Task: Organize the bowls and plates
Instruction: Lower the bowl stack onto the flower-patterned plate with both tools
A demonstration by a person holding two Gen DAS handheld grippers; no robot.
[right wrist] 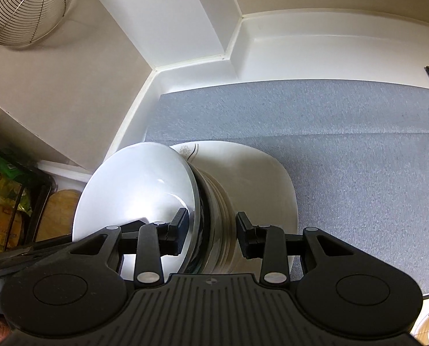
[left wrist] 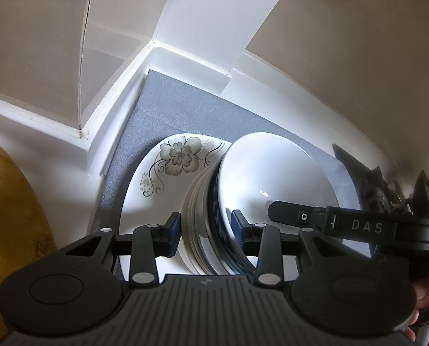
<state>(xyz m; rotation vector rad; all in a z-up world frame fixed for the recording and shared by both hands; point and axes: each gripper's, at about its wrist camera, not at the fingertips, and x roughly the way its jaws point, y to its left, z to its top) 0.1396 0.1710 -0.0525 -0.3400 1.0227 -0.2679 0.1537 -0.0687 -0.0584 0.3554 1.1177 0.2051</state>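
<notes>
A stack of nested bowls (left wrist: 208,210) sits on a white square plate with a grey flower print (left wrist: 168,173) on a grey mat (left wrist: 185,115). The top bowl is white inside (left wrist: 272,178) with a dark blue patterned outside. My left gripper (left wrist: 207,230) straddles the rims of the stack, jaws open, pads apart from the bowls. In the right wrist view the same stack (right wrist: 214,216) and plate (right wrist: 260,184) show. My right gripper (right wrist: 211,227) straddles the stack's rims from the opposite side, jaws open. The right gripper also shows in the left wrist view (left wrist: 344,225).
White counter walls and a corner pillar (left wrist: 202,28) stand behind the mat. A wooden board (left wrist: 9,207) lies at the left. A wire basket (right wrist: 24,8) hangs at upper left in the right wrist view. Packaged goods (right wrist: 4,196) stand at the left.
</notes>
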